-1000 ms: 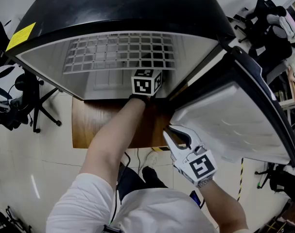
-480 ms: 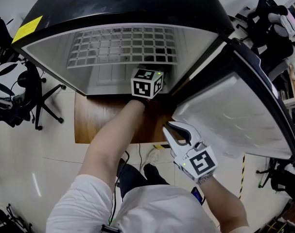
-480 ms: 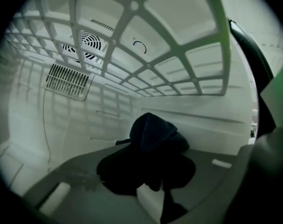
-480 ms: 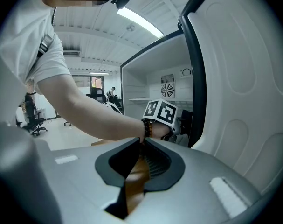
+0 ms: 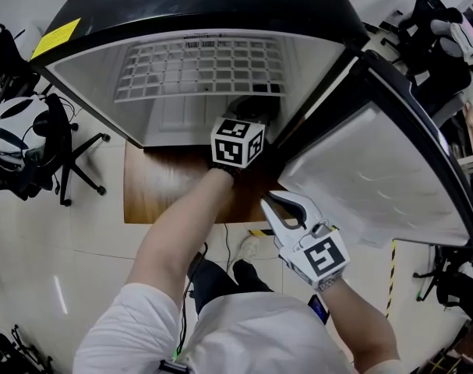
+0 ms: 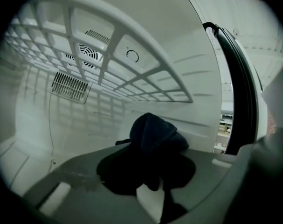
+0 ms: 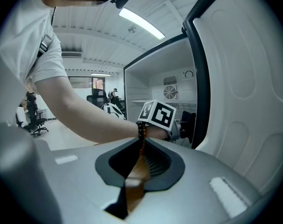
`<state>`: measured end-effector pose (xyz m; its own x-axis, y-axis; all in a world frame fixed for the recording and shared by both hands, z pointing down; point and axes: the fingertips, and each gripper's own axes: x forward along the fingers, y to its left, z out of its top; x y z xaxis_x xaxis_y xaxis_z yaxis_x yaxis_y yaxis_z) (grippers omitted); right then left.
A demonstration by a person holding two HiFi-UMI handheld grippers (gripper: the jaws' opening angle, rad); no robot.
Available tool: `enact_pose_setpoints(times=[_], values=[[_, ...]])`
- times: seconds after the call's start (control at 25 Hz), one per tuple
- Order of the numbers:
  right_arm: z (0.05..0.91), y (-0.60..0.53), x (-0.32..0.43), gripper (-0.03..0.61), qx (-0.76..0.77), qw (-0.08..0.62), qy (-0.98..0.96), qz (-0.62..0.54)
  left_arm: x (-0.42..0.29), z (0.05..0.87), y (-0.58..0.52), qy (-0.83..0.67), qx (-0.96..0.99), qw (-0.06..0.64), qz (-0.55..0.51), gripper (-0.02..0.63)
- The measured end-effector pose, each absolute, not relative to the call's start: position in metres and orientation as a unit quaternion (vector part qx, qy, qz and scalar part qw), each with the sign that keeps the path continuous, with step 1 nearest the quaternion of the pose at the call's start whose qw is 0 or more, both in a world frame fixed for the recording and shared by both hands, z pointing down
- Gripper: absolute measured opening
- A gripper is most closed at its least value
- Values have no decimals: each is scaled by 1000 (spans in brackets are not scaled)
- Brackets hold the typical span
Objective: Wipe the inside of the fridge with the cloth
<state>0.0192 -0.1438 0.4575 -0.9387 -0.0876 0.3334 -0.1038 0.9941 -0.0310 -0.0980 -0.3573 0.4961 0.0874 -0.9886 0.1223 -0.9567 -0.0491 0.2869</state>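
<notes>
The black fridge (image 5: 220, 6) stands open, its white inside (image 6: 85, 120) bare below a wire shelf (image 5: 201, 68). A dark cloth (image 6: 155, 134) is bunched between the jaws of my left gripper (image 6: 148, 174), which is shut on it just under the wire shelf (image 6: 108, 55). In the head view the gripper's marker cube (image 5: 236, 141) sits at the fridge's mouth, with a bit of the cloth (image 5: 253, 107) beyond it. My right gripper (image 5: 271, 207) hovers outside by the door (image 5: 368, 178), shut and empty (image 7: 136, 167).
A round fan grille (image 6: 83, 57) and a slotted vent (image 6: 70, 87) are on the back wall. The open door (image 7: 244, 78) with its black gasket (image 6: 239, 87) bounds the right side. Office chairs (image 5: 22, 142) stand left of the fridge, and a wooden board (image 5: 166, 189) lies beneath it.
My left gripper with the cloth has drawn back toward the fridge's front edge, so the cloth now shows beyond the cube. The right gripper has stayed in place.
</notes>
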Motion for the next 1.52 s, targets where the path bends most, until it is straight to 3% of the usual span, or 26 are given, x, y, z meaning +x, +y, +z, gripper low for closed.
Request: enact_pose_setpoints(times=[1.52], values=[[415, -140, 31, 35, 103, 150, -983, 2, -60, 473, -274, -625, 765, 151, -34, 103]])
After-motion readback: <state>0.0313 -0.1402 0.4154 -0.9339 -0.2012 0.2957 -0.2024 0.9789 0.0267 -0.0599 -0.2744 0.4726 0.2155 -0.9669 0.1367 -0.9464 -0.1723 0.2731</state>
